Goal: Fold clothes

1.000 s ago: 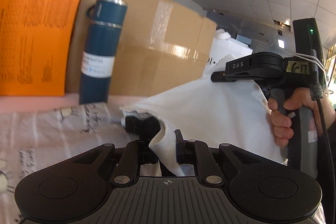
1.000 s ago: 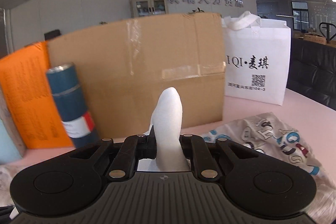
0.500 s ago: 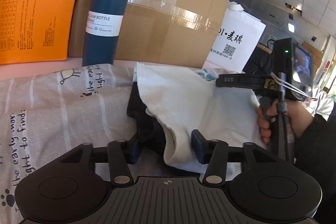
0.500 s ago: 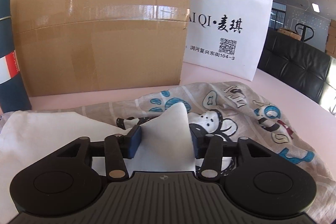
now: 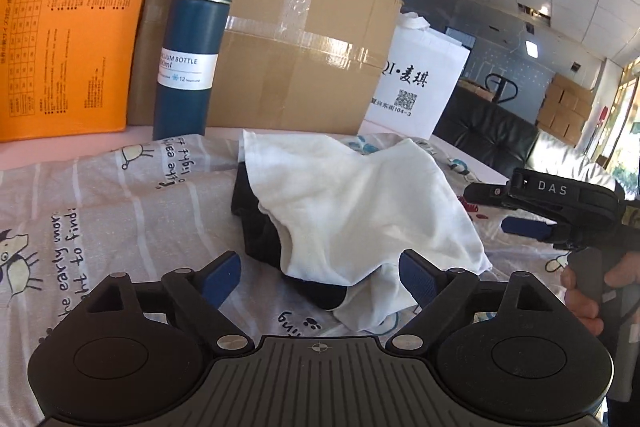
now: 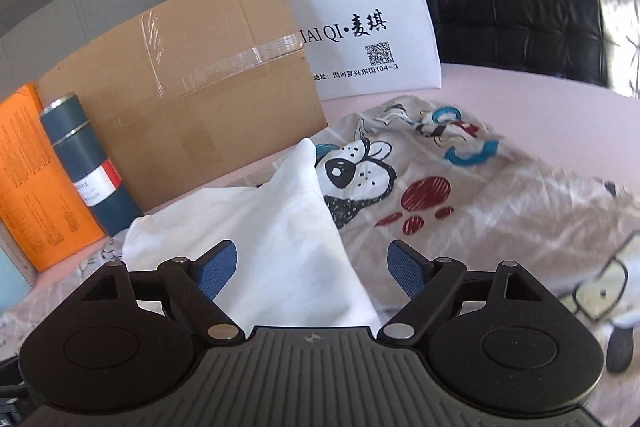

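A white garment (image 5: 360,203) with a black part (image 5: 260,227) under it lies folded on a printed sheet (image 5: 100,195). My left gripper (image 5: 320,277) stands just before its near edge, jaws opening, blue pads clear of the cloth. In the right wrist view the same white garment (image 6: 272,239) lies flat between the spreading pads of my right gripper (image 6: 310,269), which are also opening and not pressing on it. The right gripper (image 5: 524,227) shows at the right of the left wrist view, held by a hand (image 5: 584,299).
A large cardboard box (image 5: 288,59), a blue vacuum bottle (image 5: 188,55), an orange box (image 5: 68,27) and a white tote bag (image 5: 416,83) stand along the back. The printed cartoon sheet (image 6: 460,187) covers the pink table (image 6: 540,95). A black sofa (image 6: 520,27) is behind.
Both grippers went from shut on the lifted white garment to open. The garment has dropped flat onto the sheet, and the right gripper has moved away and rolled.
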Action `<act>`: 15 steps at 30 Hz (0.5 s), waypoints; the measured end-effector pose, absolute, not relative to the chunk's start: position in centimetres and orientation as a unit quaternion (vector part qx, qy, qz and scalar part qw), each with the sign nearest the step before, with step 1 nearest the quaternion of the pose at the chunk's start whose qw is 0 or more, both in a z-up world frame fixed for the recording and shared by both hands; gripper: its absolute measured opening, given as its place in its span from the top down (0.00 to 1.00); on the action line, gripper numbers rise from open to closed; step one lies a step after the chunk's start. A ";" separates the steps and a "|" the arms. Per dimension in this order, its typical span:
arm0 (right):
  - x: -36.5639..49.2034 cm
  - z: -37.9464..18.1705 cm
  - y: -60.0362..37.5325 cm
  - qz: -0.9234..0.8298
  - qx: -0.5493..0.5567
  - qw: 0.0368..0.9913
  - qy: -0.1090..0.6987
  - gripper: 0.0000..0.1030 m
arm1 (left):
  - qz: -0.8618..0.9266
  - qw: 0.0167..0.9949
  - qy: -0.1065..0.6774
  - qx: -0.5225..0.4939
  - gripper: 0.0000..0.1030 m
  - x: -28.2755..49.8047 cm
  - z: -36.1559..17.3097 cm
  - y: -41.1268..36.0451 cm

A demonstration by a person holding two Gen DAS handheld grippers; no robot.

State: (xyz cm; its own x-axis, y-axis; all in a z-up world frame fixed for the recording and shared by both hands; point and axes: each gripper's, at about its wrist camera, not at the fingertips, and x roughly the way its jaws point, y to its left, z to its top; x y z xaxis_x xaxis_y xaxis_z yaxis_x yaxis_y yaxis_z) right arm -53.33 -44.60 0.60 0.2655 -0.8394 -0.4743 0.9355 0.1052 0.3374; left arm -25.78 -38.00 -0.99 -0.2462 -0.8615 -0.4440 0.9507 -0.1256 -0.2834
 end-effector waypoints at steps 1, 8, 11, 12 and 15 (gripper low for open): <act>-53.3 0.7 -43.7 -0.597 0.301 0.740 0.074 0.21 | -0.747 0.609 0.254 0.079 0.12 -25.5 -0.6 -37.5; -49.9 3.0 -37.4 -0.579 0.280 0.764 0.047 0.01 | -0.752 0.628 0.199 0.014 0.02 -22.7 2.4 -32.8; -48.0 4.2 -35.0 -0.564 0.272 0.779 0.039 0.00 | -0.753 0.635 0.173 -0.003 0.00 -21.0 3.3 -30.6; -47.3 4.6 -34.2 -0.562 0.273 0.780 0.036 0.00 | -0.754 0.637 0.162 -0.006 0.00 -20.4 3.5 -30.0; -45.0 5.8 -31.1 -0.555 0.265 0.788 0.022 0.00 | -0.763 0.633 0.130 0.003 0.00 -18.6 4.1 -28.4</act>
State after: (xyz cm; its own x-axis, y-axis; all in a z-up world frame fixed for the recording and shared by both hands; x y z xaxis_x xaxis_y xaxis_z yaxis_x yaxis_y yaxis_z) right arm -44.97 -31.15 5.76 0.3835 -0.8630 -0.3289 0.8865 0.2442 0.3930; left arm -18.56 -28.43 4.14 -0.1982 -0.9657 -0.1679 0.9670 -0.1646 -0.1946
